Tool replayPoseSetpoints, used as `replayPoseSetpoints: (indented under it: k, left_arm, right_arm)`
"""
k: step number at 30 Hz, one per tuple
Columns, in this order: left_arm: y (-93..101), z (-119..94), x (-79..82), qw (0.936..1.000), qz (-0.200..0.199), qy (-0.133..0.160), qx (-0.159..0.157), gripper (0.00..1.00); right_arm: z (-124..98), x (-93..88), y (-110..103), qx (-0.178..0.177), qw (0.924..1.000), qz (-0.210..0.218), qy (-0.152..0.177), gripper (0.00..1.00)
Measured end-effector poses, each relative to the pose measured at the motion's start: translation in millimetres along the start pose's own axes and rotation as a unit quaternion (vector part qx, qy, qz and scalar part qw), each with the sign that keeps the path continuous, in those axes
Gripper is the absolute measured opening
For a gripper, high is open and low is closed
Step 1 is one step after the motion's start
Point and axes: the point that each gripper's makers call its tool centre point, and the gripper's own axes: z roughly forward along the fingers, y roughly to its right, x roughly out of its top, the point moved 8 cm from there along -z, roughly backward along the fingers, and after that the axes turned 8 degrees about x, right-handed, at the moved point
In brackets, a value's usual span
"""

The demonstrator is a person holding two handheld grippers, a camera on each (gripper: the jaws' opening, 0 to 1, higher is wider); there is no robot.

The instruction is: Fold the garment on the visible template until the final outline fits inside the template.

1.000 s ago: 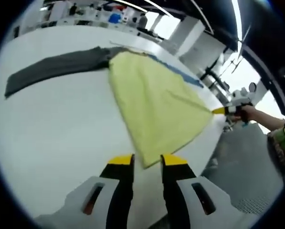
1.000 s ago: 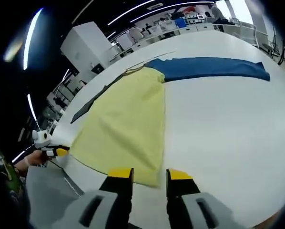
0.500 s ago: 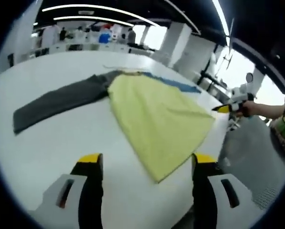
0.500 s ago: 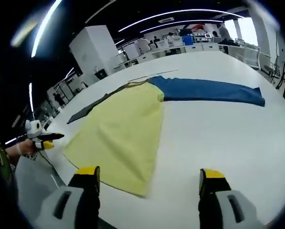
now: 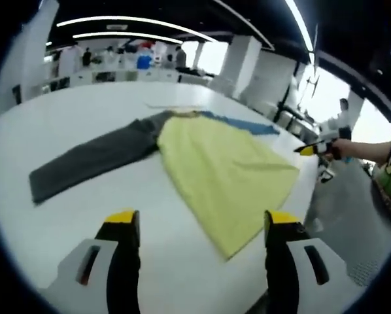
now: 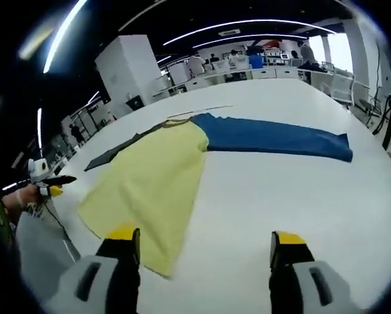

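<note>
Garment (image 5: 225, 176): in the left gripper view its yellow body lies flat on the white table (image 5: 84, 216), fanning toward the near edge, with one hem corner close to that edge. A dark grey sleeve (image 5: 91, 160) stretches away to the left across bare tabletop, and a blue sleeve (image 5: 244, 123) runs behind the yellow panel. The left gripper (image 5: 199, 226) hangs above the near edge with its jaws spread wide and holding nothing; the right gripper (image 5: 313, 149) is off the table's right edge. In the right gripper view the yellow panel (image 6: 146, 186) reaches the near-left edge, and the blue sleeve (image 6: 277, 137) extends right over wide open tabletop. The right gripper (image 6: 205, 242) also stands wide apart, unloaded, with the left gripper (image 6: 48, 183) beyond the left edge.
</note>
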Motion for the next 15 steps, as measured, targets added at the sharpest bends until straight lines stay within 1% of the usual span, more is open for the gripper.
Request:
replayPoseSetpoints:
  k: [4,6,8,10,11,15]
  left_arm:
    - [-5.1,-3,3.2,0.9998,-0.010,0.014,0.006,0.74]
    - [-5.1,-4,4.8,0.9997,-0.013,0.017,0.008,0.73]
    - [-6.3,-5,5.8,0.9996,-0.016,0.020,0.012,0.73]
    - [-8.6,-7,5.5,0.9994,-0.017,0.023,0.017,0.73]
    - [-9.0,-8,5.6,0.9994,-0.018,0.024,0.018,0.73]
    - [-12.5,-11,1.9,0.9992,-0.018,0.026,0.026,0.71]
  right_arm:
    - [-3,16.4,17,-0.014,0.9998,-0.004,0.010,0.78]
    - [-4,19.8,30,-0.025,0.9997,-0.001,0.005,0.76]
    - [-7,24.2,32,-0.033,0.9993,-0.004,0.013,0.75]
    - [-12,32.8,43,-0.044,0.9986,0.002,0.029,0.74]
    - [-14,37.6,53,-0.047,0.9983,0.009,0.033,0.73]
    - [-20,51.9,73,-0.068,0.9969,0.006,0.041,0.71]
